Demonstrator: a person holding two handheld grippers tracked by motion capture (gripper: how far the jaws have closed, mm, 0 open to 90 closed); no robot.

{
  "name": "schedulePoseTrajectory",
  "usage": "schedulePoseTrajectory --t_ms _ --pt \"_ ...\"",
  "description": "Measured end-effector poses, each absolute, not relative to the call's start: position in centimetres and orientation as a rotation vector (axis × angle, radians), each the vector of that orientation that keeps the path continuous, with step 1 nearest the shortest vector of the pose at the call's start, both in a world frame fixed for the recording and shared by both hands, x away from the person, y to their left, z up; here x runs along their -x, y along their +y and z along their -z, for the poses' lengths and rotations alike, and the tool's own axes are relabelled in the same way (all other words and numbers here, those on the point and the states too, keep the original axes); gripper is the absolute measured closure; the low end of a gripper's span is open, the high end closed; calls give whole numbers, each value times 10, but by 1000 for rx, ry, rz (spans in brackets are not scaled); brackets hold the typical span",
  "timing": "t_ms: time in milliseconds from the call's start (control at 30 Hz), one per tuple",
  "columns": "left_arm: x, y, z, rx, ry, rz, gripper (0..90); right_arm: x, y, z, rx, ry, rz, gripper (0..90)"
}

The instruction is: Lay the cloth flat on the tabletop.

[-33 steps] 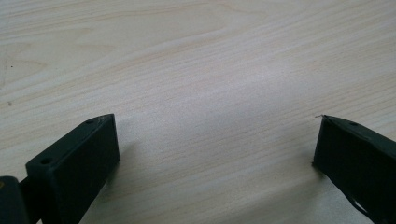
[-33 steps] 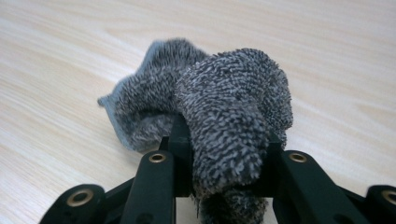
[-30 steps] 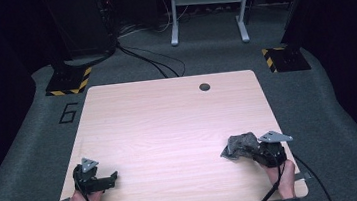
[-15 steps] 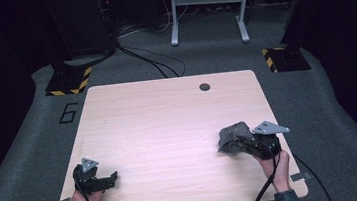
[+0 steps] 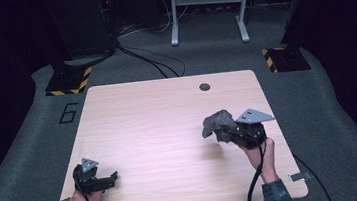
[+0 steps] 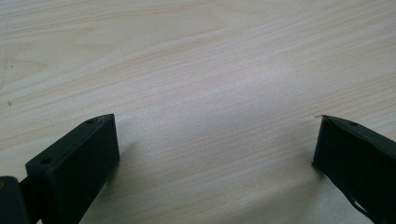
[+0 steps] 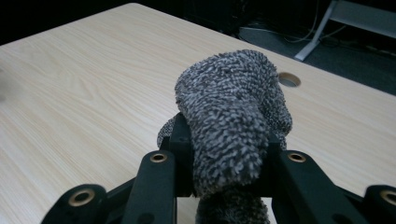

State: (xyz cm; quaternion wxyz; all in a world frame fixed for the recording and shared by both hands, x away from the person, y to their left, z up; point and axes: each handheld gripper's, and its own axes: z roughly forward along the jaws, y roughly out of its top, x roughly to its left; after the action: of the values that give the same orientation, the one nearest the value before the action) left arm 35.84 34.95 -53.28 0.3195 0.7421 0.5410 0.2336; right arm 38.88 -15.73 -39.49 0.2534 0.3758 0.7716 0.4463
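Note:
A grey fuzzy cloth (image 5: 217, 122) bundled into a lump hangs above the right half of the wooden table (image 5: 158, 117). My right gripper (image 5: 226, 131) is shut on it and carries it clear of the wood. In the right gripper view the cloth (image 7: 231, 116) bulges up between the two black jaws, squeezed from both sides. My left gripper (image 5: 108, 179) rests at the table's near left corner, held by a hand. In the left gripper view its jaws stand wide apart over bare wood (image 6: 205, 93), with nothing between them.
A round cable hole (image 5: 204, 86) lies near the table's far edge. Beyond the table are a grey carpet, black cables, yellow-and-black striped stand feet (image 5: 70, 82) and a metal frame (image 5: 207, 7). A "6" is marked on the floor at the left.
My right gripper has risen off the table with the grey cloth and moved away from the near edge. The left gripper has stayed in place.

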Motion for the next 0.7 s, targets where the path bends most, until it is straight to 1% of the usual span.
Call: schedulePoseTrajectory --t_ms 267,700 --pt "-358 349 533 -1950 1422 -612 0 -395 -123 385 -936 2150 -1265 687" --pt "-358 349 533 -1950 1422 -614 0 -398 -74 393 -884 2264 -1406 685"
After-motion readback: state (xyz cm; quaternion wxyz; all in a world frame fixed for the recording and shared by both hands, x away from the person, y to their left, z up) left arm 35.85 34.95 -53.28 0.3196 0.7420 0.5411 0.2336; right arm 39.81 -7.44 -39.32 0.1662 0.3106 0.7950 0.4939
